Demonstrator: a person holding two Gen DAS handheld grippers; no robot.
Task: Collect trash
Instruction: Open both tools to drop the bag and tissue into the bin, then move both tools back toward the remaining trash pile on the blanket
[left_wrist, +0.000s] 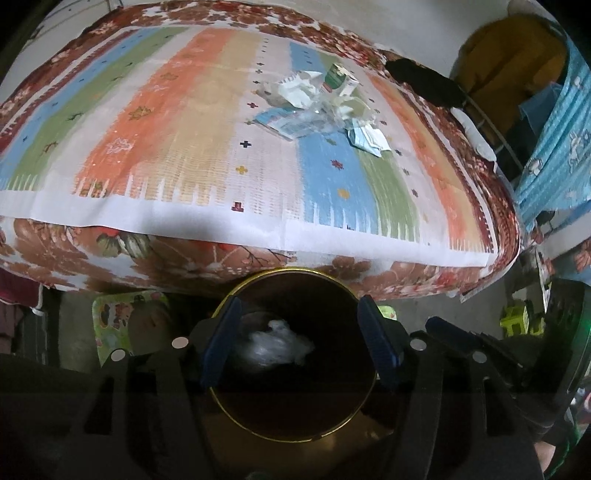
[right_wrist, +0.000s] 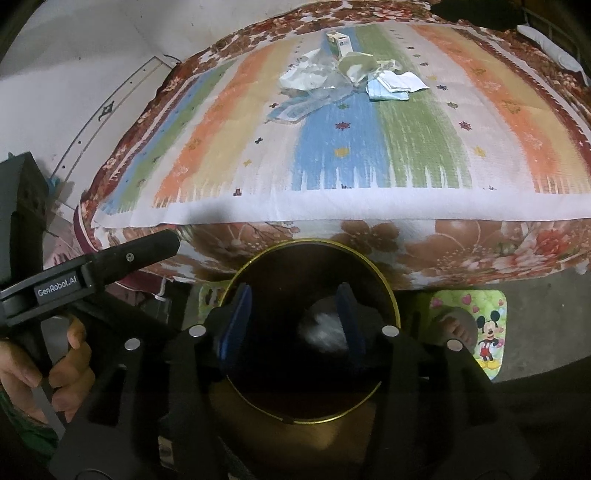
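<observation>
A pile of trash (left_wrist: 317, 105) lies on the striped cloth of the bed: crumpled paper, clear plastic wrappers, a small green and white carton (left_wrist: 338, 79) and a blue face mask (left_wrist: 364, 140). The pile also shows in the right wrist view (right_wrist: 343, 77). A dark round bin with a gold rim (left_wrist: 365, 406) stands on the floor against the bed, with a crumpled white wrapper (left_wrist: 277, 345) inside it. My left gripper (left_wrist: 299, 341) hovers open over the bin mouth. My right gripper (right_wrist: 291, 326) is open over the same bin (right_wrist: 369, 402), empty.
The bed (left_wrist: 184, 122) has a striped cloth over a floral sheet. A black object (left_wrist: 424, 83) lies at its far right edge. A cartoon floor mat (right_wrist: 484, 328) lies beside the bin. The left gripper's body (right_wrist: 92, 269) shows at the left of the right wrist view.
</observation>
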